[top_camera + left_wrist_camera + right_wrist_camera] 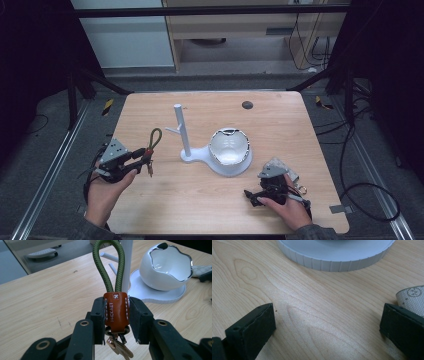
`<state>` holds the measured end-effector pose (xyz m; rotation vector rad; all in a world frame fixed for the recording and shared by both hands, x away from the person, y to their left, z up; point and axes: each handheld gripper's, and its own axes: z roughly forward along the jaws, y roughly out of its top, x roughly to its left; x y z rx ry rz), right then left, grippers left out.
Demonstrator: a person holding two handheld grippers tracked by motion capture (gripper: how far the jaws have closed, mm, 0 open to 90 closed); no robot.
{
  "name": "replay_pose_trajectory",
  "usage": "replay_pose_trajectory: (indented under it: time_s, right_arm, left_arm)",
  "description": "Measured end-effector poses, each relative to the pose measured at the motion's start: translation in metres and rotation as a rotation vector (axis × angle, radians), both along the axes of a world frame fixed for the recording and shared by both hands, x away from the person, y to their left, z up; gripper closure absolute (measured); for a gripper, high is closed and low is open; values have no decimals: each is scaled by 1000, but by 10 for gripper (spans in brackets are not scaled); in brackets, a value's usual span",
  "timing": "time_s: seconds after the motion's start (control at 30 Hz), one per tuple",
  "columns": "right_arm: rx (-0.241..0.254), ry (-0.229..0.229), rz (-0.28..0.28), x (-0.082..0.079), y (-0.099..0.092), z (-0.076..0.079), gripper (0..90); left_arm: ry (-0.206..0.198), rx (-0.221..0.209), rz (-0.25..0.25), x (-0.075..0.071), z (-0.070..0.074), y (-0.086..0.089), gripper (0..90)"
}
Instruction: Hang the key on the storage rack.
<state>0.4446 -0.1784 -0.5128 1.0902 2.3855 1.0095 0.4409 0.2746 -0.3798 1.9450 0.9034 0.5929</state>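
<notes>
Jaws of the left gripper [116, 323] pinch the brown leather tab of a key fob [116, 311], its green cord loop [109, 267] rising upright and keys [120, 347] dangling below, left of centre in the high view. Right of it stand a white stand [183, 132] and a white bowl [229, 146]. Right gripper [327, 325], jaws spread wide, rests low on the wooden surface [200, 195] at lower right, just beside a patterned pouch [413, 298].
</notes>
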Motion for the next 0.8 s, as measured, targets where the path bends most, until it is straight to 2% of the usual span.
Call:
replay_pose_trajectory:
  time_s: [0.47, 0.8]
  right_arm:
    - [-1, -1, 1, 0, 0, 0, 2]
    - [-1, -2, 1, 0, 0, 0, 2]
  left_arm:
    - [-57, -51, -27, -19, 10, -7, 663]
    - [-87, -55, -46, -14, 17, -25, 663]
